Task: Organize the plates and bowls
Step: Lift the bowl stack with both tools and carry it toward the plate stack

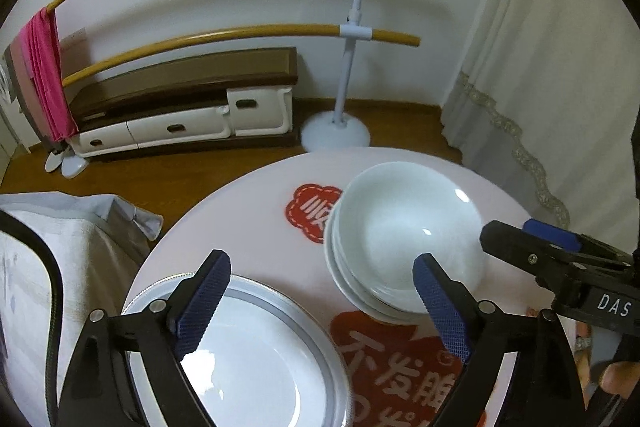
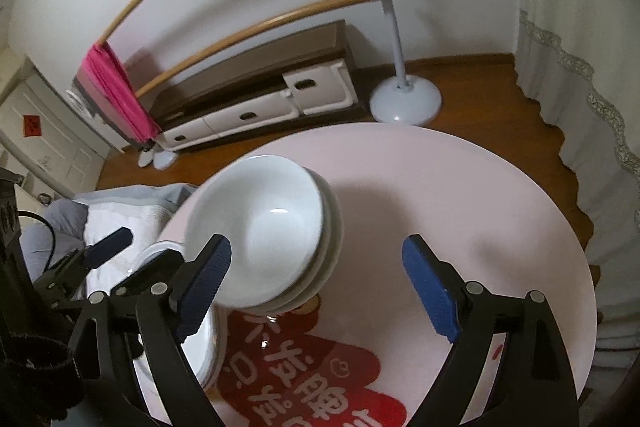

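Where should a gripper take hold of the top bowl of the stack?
By the rim of the top bowl, one finger inside and one outside, coming from above: the bowl is wider than the open jaws, and its walls nest into the bowls below, leaving only the rim free.

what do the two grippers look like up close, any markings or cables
Both are black, angular two-finger frames with silver pivot screws and blue, finely textured pads. The left gripper has a black cable looping beside it. The right gripper carries white letters "DAS" on its body, seen from the left wrist view. A dark fuzzy strap sits near the left gripper's handle.
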The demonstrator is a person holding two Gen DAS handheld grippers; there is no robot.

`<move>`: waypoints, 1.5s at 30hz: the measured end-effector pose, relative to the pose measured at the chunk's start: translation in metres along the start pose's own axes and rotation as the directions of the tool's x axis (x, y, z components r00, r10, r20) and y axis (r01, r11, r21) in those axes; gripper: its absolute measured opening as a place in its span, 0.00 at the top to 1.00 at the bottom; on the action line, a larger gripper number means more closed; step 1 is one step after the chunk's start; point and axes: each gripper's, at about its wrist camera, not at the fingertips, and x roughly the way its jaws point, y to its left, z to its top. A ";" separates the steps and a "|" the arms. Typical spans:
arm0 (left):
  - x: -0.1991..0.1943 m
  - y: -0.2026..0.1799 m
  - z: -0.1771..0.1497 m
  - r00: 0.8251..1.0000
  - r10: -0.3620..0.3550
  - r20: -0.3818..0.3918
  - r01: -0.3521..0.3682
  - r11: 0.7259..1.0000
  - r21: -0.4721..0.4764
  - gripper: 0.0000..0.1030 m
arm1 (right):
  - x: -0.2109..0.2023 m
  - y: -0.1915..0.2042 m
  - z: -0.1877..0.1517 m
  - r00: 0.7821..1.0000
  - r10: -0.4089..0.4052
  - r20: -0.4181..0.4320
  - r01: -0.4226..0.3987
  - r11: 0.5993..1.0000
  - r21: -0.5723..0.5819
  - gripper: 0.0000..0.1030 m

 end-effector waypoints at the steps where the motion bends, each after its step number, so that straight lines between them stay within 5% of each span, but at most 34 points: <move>1: 0.006 0.002 0.001 1.000 -0.008 -0.018 0.008 1.000 -0.005 0.14 | 0.004 0.000 0.000 1.000 -0.001 -0.009 0.001 1.000 -0.001 0.13; 13: 0.051 0.019 0.034 0.981 -0.098 -0.169 0.087 0.994 -0.070 0.43 | 0.045 -0.003 0.004 0.986 0.000 -0.164 -0.005 0.999 -0.032 0.33; 21: 0.062 0.027 0.047 0.964 -0.180 -0.194 0.162 0.981 -0.107 0.69 | 0.056 -0.002 0.003 0.971 0.007 -0.240 -0.021 0.998 -0.054 0.62; 45: 0.085 0.060 0.055 0.935 -0.253 -0.250 0.204 0.957 -0.204 0.71 | 0.056 -0.004 0.002 0.962 0.063 -0.266 -0.059 0.998 0.026 0.62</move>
